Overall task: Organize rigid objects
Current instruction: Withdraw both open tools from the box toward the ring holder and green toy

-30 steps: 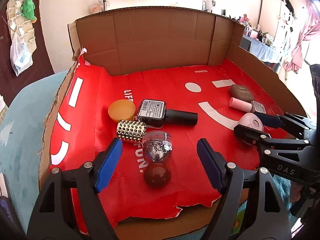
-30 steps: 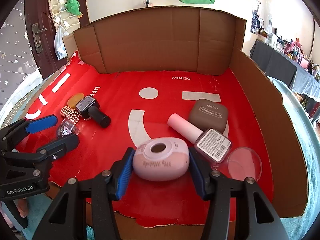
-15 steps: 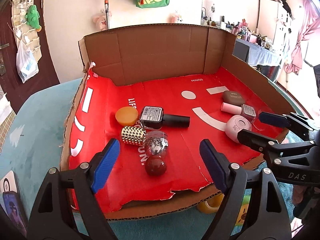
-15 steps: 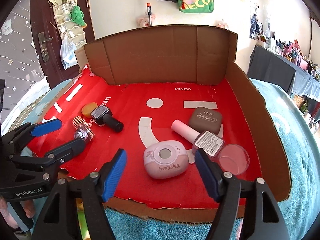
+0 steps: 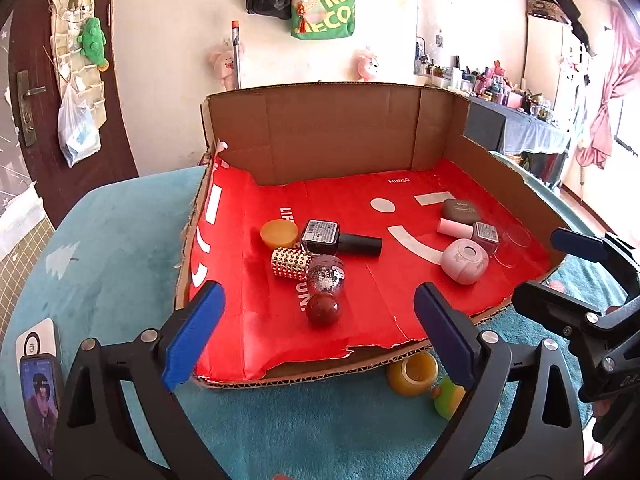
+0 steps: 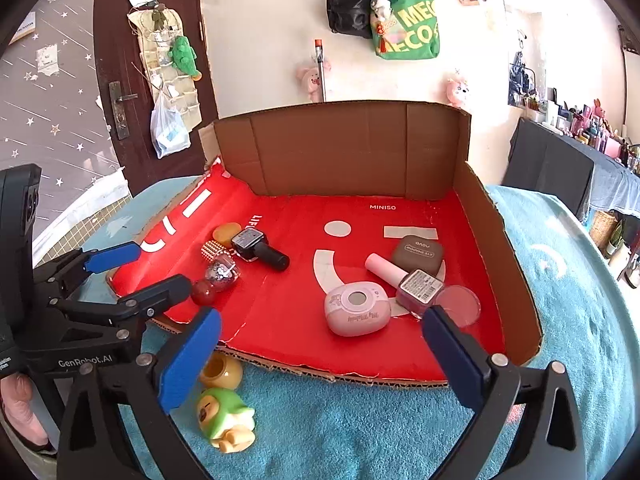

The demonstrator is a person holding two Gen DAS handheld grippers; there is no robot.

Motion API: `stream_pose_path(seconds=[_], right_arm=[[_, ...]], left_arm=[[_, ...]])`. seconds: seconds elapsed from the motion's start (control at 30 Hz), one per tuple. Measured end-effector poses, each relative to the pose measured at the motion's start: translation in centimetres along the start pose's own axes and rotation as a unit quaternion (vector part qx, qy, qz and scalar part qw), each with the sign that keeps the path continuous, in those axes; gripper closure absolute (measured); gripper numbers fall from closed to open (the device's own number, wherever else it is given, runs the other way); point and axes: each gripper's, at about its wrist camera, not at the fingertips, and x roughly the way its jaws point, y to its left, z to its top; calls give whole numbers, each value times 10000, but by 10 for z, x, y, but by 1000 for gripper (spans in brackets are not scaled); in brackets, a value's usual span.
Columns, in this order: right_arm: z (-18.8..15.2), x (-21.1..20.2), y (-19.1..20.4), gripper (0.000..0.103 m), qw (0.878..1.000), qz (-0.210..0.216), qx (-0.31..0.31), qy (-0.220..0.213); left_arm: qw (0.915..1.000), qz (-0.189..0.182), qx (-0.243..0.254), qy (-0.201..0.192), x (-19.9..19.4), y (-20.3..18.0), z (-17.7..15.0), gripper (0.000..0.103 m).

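Observation:
A cardboard box with a red floor [image 5: 360, 304] [image 6: 288, 320] lies open towards me on a teal cloth. On its left lie an orange cap [image 5: 279, 233], a black nail polish bottle [image 5: 338, 238], a studded gold cylinder [image 5: 291, 263], a glitter bottle [image 5: 327, 274] and a dark red ball [image 5: 323, 309]. On its right lie a pink round case [image 6: 356, 308], a pink nail polish bottle [image 6: 404, 278], a brown eyeshadow case [image 6: 418, 254] and a clear lid [image 6: 458, 302]. My left gripper [image 5: 320, 334] and right gripper [image 6: 320, 354] are open, empty, in front of the box.
A yellow jar [image 6: 221, 372] and a green-and-yellow toy figure [image 6: 226, 418] lie on the teal cloth just outside the box's torn front edge. A phone [image 5: 40, 396] lies at the left. The box has cardboard walls at the back and right.
Both grippers have pulled back and up out of the box. The right gripper, which was closed around the pink round case, has opened and left it on the red floor.

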Motion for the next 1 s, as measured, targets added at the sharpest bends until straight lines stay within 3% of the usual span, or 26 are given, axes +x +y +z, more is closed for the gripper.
stream_pose_path(seconds=[0.5, 1.0], right_arm=[[-19, -35, 15, 0, 9994, 124, -190, -251], [-43, -37, 19, 0, 9995, 311, -79, -50]], left_arm=[[9999, -74, -63, -26, -30, -3, -22, 0], [9999, 11, -71, 97, -36, -5, -50, 0]])
